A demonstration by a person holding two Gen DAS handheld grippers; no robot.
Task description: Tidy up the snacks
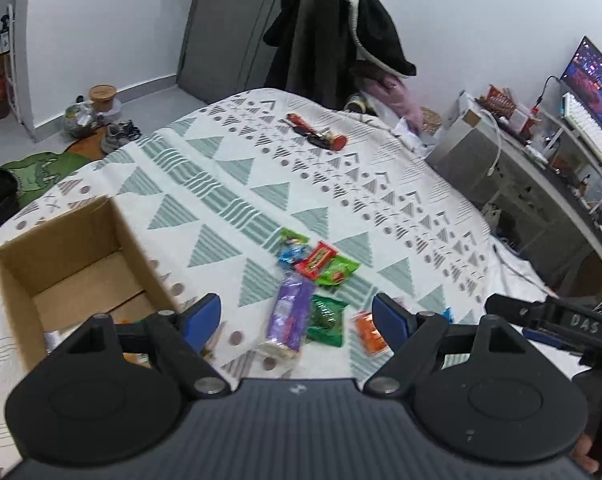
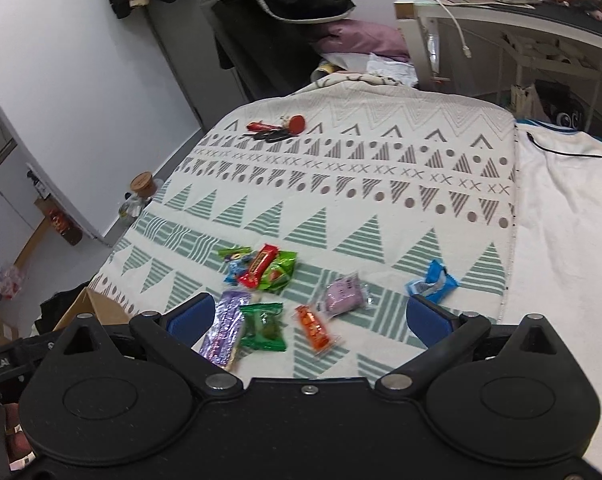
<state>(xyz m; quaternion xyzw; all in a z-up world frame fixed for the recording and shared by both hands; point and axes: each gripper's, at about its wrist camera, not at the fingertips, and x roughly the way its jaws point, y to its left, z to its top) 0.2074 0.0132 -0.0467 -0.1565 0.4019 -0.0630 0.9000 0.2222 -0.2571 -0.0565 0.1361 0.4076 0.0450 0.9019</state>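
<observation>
Both grippers over a bed covered with a patterned blanket [image 1: 261, 168], pointing down at a scatter of snacks.

Left side: cardboard box [image 1: 73, 264] sits on the blanket, open top, mostly bare floor; something small lies at its near end, too hidden to identify. Left gripper [image 1: 297, 320] is just right of the box, jaws wide apart, nothing between the pads, not touching anything. Blue pads sit either side of the nearer wrappers in the left wrist view.

Snack cluster, left to right in the right wrist view:
- long purple bar [image 2: 225, 330], nearest the box, lying lengthwise toward the camera
- dark green packet [image 2: 263, 326] just beside it, touching or nearly so
- behind those, a small pile: blue wrapper [image 2: 233, 269], red bar [image 2: 259, 266] lying on top of a bright green packet [image 2: 279, 270]; these overlap
- orange bar [image 2: 315, 328], apart from the green packet, angled
- pale lilac packet [image 2: 343, 294] just behind and right of the orange bar
- blue packet [image 2: 431, 284], well apart to the right, looks torn open, near the blanket's edge

Right gripper [image 2: 309, 318] likewise gaping, empty, hovering above the near wrappers with no contact. Its body shows at the right edge of the left wrist view, with a gloved hand [image 1: 599, 412] below it.

Far end of the blanket: a red item and a set of keys [image 2: 277, 128], well apart from the snacks. Beyond the bed, a chair draped with dark clothing [image 1: 333, 36]; desk with a lit monitor [image 1: 593, 88] on the right.

All visible snacks are on the blanket, outside the box.
</observation>
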